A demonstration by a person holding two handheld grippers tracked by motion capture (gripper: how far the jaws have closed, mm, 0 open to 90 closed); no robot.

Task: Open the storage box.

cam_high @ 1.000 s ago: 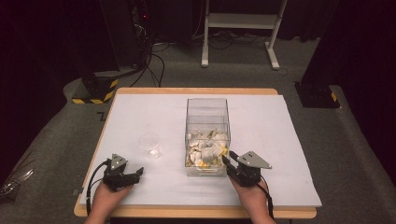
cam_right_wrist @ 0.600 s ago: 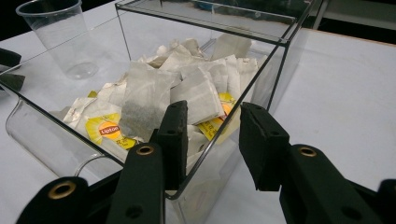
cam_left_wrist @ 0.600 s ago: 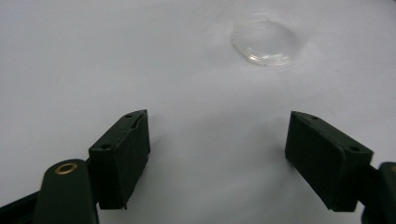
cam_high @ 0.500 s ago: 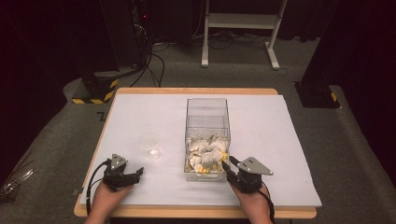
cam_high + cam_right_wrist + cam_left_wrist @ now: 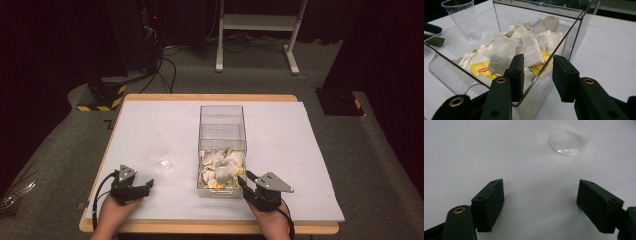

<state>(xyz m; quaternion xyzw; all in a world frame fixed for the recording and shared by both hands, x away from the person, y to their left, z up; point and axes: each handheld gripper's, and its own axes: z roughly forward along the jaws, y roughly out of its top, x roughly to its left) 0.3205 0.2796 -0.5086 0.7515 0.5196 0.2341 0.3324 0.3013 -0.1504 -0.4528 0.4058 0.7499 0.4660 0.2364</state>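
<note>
Right gripper (image 5: 536, 72): jaws narrowly astride the clear box (image 5: 222, 131) corner, seemingly not pinching it.
Left gripper (image 5: 540, 202): jaws wide, empty, over the counter (image 5: 300, 150).

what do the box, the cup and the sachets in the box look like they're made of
Box: clear rigid plastic, probably acrylic; you see straight through its glossy walls, edges sharp.
Cup: thin clear plastic, likely disposable; see-through with a rolled rim.
Tea bags: white, matt filter paper with dark contents showing through; yellow printed paper tags.
</note>
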